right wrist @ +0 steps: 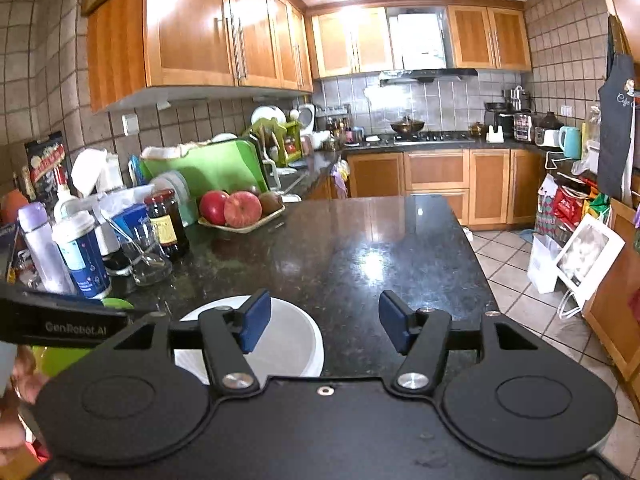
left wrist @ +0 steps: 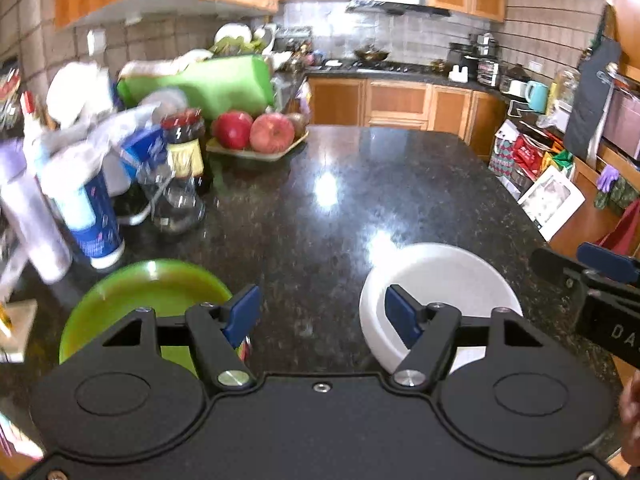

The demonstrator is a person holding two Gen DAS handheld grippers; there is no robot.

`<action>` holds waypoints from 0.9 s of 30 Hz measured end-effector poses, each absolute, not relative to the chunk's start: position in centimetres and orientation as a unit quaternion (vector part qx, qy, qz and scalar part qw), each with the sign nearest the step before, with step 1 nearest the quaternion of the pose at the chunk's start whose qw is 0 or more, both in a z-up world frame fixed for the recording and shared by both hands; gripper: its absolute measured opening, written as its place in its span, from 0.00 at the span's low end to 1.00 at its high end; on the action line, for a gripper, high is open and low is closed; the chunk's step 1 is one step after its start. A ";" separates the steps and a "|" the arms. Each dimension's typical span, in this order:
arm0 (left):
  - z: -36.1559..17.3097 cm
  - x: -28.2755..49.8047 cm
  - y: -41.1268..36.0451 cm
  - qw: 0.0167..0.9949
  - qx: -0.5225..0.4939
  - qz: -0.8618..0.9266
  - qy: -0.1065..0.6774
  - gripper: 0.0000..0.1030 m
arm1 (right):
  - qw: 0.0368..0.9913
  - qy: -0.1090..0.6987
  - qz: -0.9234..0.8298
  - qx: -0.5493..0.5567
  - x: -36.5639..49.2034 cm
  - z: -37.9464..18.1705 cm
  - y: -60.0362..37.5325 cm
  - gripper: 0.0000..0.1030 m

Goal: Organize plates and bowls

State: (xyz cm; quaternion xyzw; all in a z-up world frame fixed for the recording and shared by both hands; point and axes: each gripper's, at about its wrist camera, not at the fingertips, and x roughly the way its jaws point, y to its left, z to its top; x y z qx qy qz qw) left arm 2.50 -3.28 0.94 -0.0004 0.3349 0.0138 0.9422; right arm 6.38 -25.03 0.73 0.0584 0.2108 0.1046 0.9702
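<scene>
A green plate lies on the dark granite counter at the near left. A white bowl sits to its right, apart from it. My left gripper hangs open over the bare counter between the two, with nothing between its blue pads. In the right wrist view the white bowl lies under the left finger of my right gripper, which is open and holds nothing. A sliver of the green plate shows behind the left gripper's body.
Bottles, a dark jar, a glass and a tray of apples crowd the counter's left side. The counter's right edge drops to a tiled floor with bags and a box.
</scene>
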 end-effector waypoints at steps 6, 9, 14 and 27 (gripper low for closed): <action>-0.3 2.0 -3.0 0.933 -0.023 0.035 0.358 0.66 | 0.967 0.219 0.102 0.077 7.0 -0.1 -25.0 0.61; -0.7 1.5 -3.2 0.932 -0.029 0.035 0.361 0.65 | 0.967 0.222 0.103 0.064 7.1 -0.6 -24.7 0.61; -0.6 0.8 -3.4 0.935 -0.019 0.047 0.352 0.65 | 0.959 0.248 0.117 0.073 7.8 -1.1 -24.2 0.61; 0.2 2.3 -4.6 0.931 0.031 -0.067 0.357 0.65 | 0.955 0.275 0.080 0.080 9.3 -1.5 -23.4 0.60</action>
